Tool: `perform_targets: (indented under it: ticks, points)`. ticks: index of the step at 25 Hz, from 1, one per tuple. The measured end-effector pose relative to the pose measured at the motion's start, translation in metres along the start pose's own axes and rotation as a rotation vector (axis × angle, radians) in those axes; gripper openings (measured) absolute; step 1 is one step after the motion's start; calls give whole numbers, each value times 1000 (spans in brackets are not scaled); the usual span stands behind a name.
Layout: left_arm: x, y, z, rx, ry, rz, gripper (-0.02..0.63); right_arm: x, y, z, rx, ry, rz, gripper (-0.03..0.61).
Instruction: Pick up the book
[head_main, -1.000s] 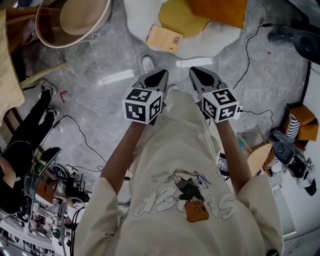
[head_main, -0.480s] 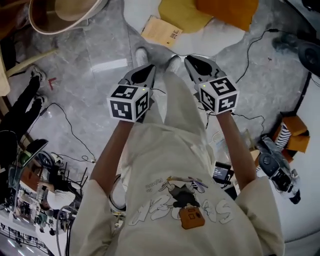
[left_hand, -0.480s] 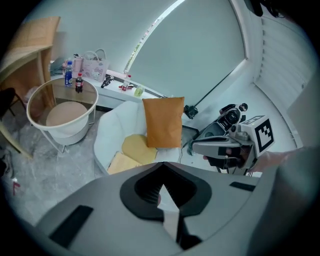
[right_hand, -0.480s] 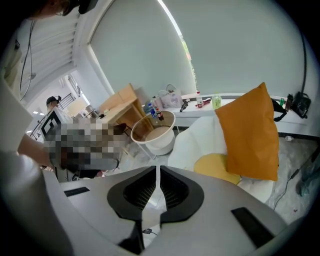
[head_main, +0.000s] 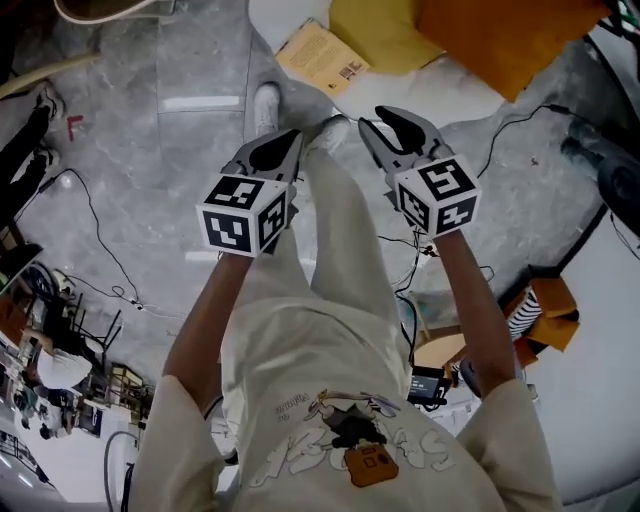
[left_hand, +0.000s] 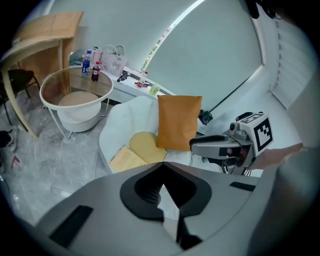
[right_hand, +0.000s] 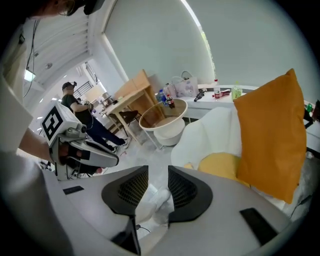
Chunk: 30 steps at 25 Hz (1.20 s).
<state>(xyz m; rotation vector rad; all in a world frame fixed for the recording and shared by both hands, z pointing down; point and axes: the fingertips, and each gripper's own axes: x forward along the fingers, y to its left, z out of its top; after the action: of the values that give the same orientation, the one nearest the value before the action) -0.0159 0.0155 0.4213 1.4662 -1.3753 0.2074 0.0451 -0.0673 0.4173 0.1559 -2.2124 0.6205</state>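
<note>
**Approach step.** The book (head_main: 322, 57) lies at the white seat's (head_main: 440, 85) edge beside a yellow cushion (head_main: 385, 35), well apart from both grippers. Your left gripper (head_main: 285, 145) is clenched and empty. The jaws of your right gripper (head_main: 375, 122) are opening with nothing between them. Next, you likely need to reach down and straddle the book's edge.

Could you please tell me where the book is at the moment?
In the head view, the thin tan paperback book lies at top centre on the white chair, left of the flat yellow cushion.
</note>
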Motion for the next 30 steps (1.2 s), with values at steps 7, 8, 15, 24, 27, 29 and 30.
perform_targets:
  ticks: [7, 8, 15, 24, 27, 29, 30]
  points:
    - [38, 20, -13, -55, -34, 35, 6, 43, -23, -24, -35, 72, 53, 155]
    - [45, 24, -16, -67, -36, 39, 6, 50, -26, -29, -38, 80, 57, 163]
    - [88, 53, -38, -134, -14, 49, 6, 97, -55, -49, -77, 122, 52, 226]
    - [133, 91, -51, -165, -41, 73, 6, 151, -79, -79, -161, 174, 45, 362]
    - [143, 102, -49, -166, -60, 77, 6, 166, -84, -84, -183, 185, 56, 368]
    - [149, 109, -51, -169, -71, 79, 6, 176, -90, -89, -198, 196, 53, 368]
    - [153, 113, -53, -169, -73, 84, 6, 182, -94, -92, -204, 205, 53, 368]
